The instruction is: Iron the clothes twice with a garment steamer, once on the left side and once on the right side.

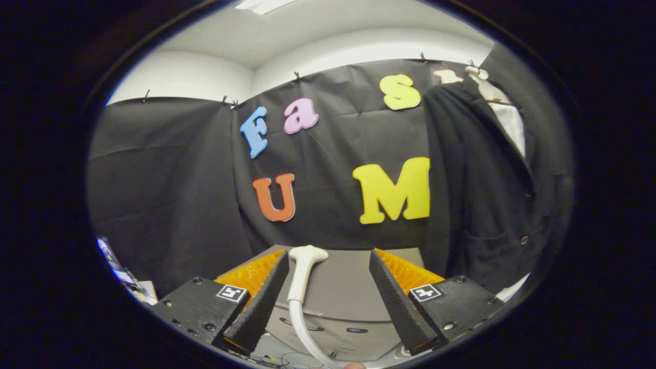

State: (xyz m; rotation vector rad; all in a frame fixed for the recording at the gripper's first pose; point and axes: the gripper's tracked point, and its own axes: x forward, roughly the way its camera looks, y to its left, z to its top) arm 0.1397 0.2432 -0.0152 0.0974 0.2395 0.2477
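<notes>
- The tongs (328, 269) stand apart, with a wide gap between the two fingers; neither finger presses on anything.
- The white garment steamer head (303, 266) stands upright inside that gap, close against the inner face of the left finger (261, 302). Whether it touches that finger cannot be told. It is well apart from the right finger (397, 300).
- A white hose (302, 335) curves down from the steamer head and runs off between the finger bases.
- Behind the steamer head lies a grey table (348, 287), its far edge against the black cloth wall (169, 179).
- A dark buttoned coat (482, 189) hangs to the right of the steamer head and higher up, on a pale hanger (484, 84), over a white garment (512, 125) seen at the collar.
- The coat hangs beyond the right finger, apart from the steamer head.
- Far to the left of the steamer head, low down, sits a small lit screen (114, 262).
</notes>
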